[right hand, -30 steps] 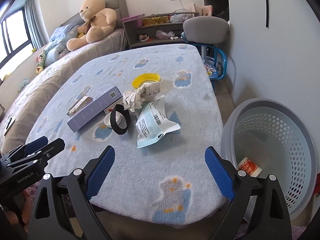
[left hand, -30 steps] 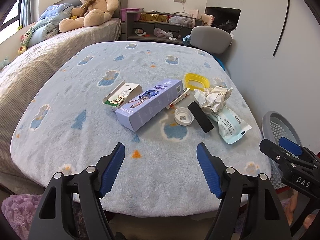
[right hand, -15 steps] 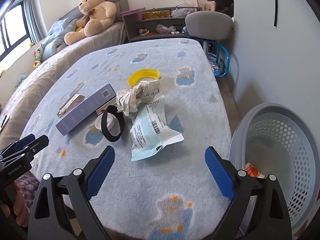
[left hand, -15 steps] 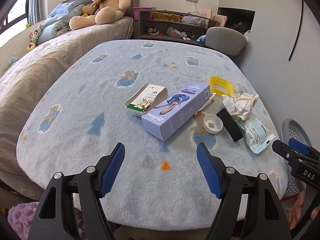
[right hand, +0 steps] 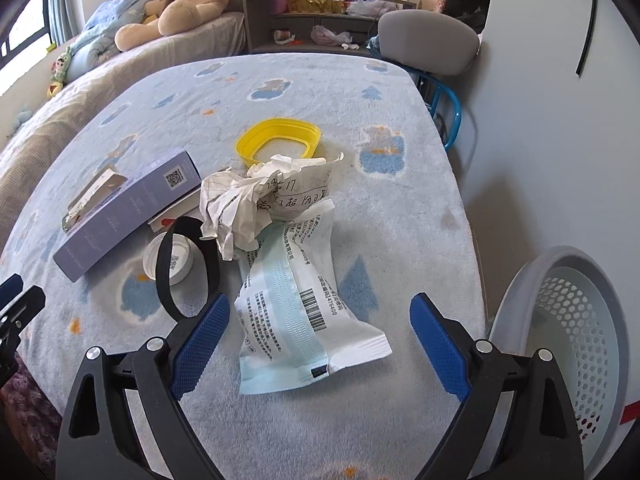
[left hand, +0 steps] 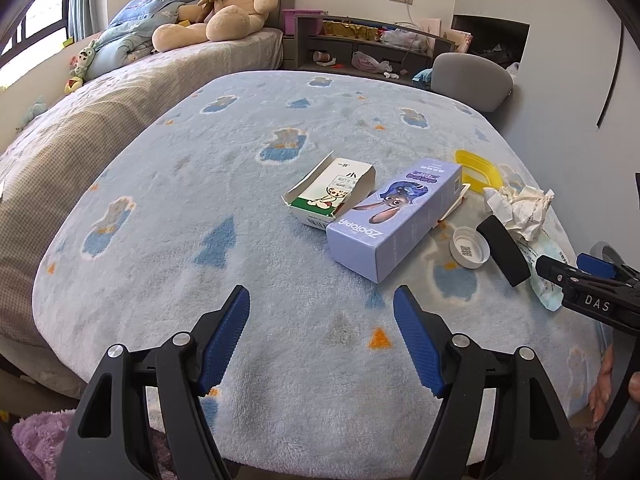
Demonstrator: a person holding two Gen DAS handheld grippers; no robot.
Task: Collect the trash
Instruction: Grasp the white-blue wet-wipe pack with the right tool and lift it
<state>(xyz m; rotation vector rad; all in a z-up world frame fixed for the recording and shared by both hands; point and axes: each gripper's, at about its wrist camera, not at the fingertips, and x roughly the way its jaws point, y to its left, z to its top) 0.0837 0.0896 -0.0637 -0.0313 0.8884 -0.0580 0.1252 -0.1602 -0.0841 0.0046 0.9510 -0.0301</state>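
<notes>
Trash lies on a blue fleece-covered table (left hand: 240, 168). A purple cartoon box (left hand: 394, 220) lies beside an open white carton (left hand: 332, 192), with a white cap (left hand: 469, 247), a black band (left hand: 503, 250), crumpled paper (left hand: 520, 206) and a yellow ring (left hand: 478, 170) to their right. My left gripper (left hand: 322, 334) hovers open above the near table edge, short of the purple box. My right gripper (right hand: 320, 340) stands open over a white-and-teal plastic wrapper (right hand: 296, 304), which lies between its fingers untouched. Crumpled paper (right hand: 256, 200) and the black band (right hand: 186, 268) lie just beyond.
A grey perforated laundry basket (right hand: 568, 344) stands on the floor right of the table. A grey chair (right hand: 428, 42) sits at the far end, shelves (left hand: 368, 46) behind it. A bed with a teddy bear (left hand: 224, 4) runs along the left.
Both grippers have moved forward and lower toward the trash. The wrapper now sits between the right gripper's fingers, and the purple box is nearer the left gripper. Both stay open.
</notes>
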